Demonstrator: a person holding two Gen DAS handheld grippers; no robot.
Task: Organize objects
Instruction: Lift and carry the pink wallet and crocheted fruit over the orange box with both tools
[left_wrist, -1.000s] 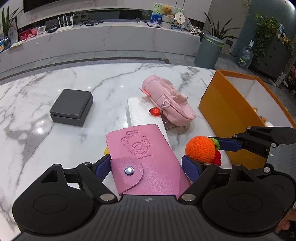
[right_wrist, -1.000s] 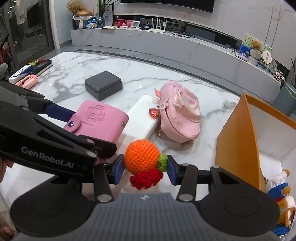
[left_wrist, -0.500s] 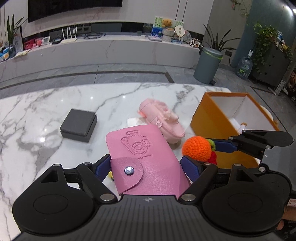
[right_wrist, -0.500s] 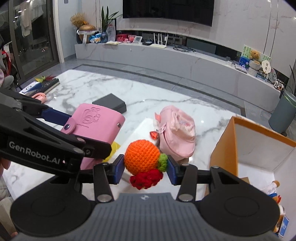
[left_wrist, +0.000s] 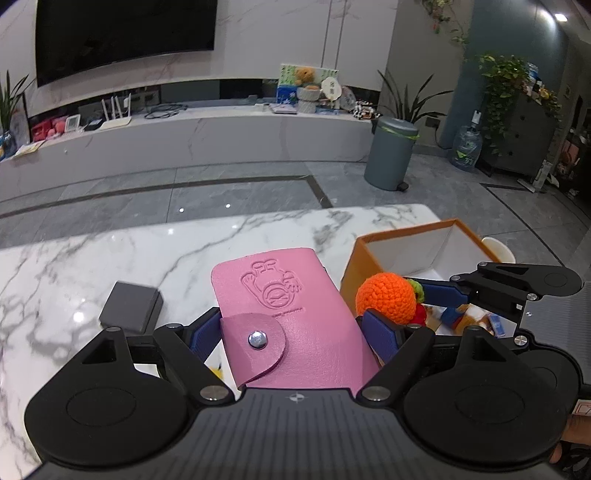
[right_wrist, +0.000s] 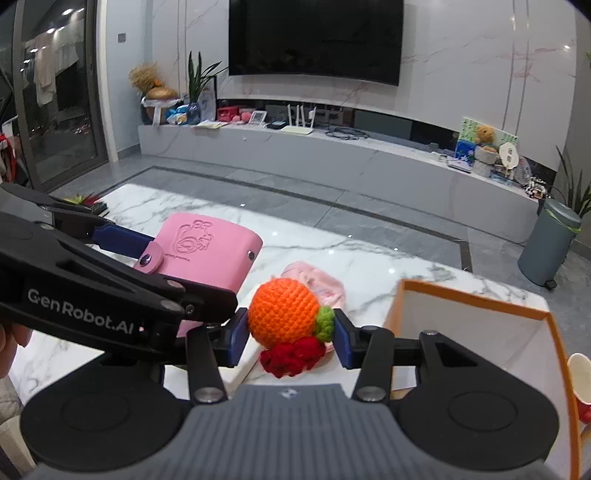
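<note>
Pink snap wallet (left_wrist: 295, 325) and crocheted orange (right_wrist: 284, 314) are riding clamped in left/right jaws above the counter (left_wrist: 110, 258), so keep both level, clearing the orange box (right_wrist: 476, 325) rim before releasing.

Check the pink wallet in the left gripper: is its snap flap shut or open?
Shut. The pink wallet's flap lies flat over the front, with its silver snap pressed down.

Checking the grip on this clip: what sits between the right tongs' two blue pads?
A crocheted orange ball with a green leaf and red tuft, pressed by both pads of the right tongs; the right wrist view shows it.
</note>
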